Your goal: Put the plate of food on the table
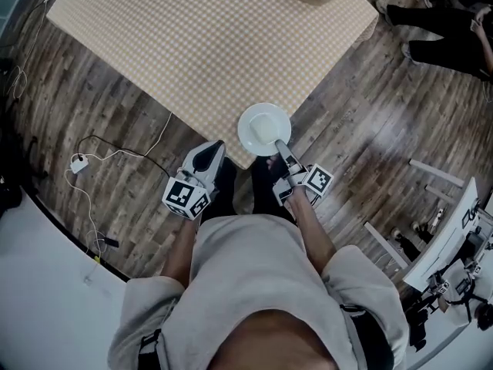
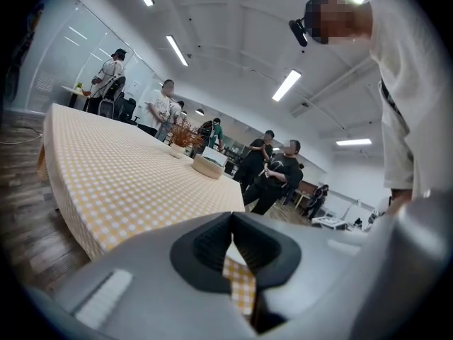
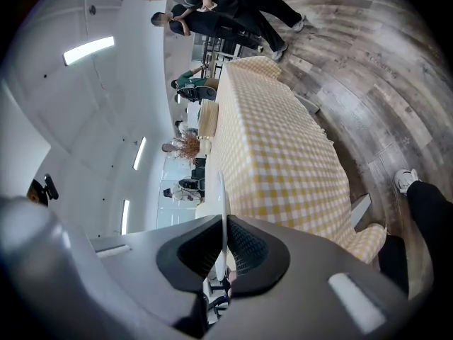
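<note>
Taking up most of the head view: big worktop [image 1: 192, 45] in yellow-and-white checked cloth. Right at its near corner: round white plate [image 1: 264, 128], can't tell if touching down or just above. Rim pinched tight in the right tongs [image 1: 281, 149]. And the left tongs [image 1: 216, 149]: closed on nothing, just beside that corner, clear of the plate.
</note>
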`<state>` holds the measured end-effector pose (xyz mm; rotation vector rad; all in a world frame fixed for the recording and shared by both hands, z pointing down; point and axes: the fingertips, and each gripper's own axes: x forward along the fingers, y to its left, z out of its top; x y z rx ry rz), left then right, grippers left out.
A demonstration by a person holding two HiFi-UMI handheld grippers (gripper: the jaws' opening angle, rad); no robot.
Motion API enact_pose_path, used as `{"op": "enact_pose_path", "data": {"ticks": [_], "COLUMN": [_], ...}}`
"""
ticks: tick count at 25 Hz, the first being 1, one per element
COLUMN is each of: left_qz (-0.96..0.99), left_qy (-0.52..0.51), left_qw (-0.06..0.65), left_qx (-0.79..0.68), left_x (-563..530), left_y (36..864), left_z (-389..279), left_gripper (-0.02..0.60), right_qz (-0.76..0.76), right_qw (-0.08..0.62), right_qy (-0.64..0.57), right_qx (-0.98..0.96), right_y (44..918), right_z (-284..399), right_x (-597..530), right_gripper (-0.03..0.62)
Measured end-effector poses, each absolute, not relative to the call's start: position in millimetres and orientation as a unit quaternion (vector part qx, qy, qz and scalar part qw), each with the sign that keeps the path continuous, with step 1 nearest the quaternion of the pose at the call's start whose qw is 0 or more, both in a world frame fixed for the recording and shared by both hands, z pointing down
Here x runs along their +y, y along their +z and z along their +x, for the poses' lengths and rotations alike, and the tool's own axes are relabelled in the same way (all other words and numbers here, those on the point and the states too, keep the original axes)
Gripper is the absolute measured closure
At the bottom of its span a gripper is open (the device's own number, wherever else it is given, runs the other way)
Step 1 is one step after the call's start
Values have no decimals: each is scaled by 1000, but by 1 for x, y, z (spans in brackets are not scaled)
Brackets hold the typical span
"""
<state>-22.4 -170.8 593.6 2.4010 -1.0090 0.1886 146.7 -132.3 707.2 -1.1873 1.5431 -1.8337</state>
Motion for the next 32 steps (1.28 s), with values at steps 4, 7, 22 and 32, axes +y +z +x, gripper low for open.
{"op": "enact_pose_path", "data": {"ticks": [4, 7, 22, 32], "left_qz": [886, 883, 870, 850], "left_qy": [67, 65, 58, 64], "left_qw": [261, 264, 277, 282], "left_qx": [-377, -383, -404, -440], "left_x": [-171, -167, -178, -171], "left_y": [589, 587, 590, 594], "left_z": [-25, -31, -53, -93], "left_gripper": [572, 572, 572, 572], "right_qz": [-431, -431, -418, -415], "right_qw": [227, 221, 239, 295], "right_qy": [-665, -658, -657, -648], "right_qx": [566, 576, 579, 567], "right_y": [709, 709, 706, 697], "right_z": [146, 145, 138, 133], "right_x": [-148, -162, -313, -412], "right_gripper": [580, 580, 580, 580]}}
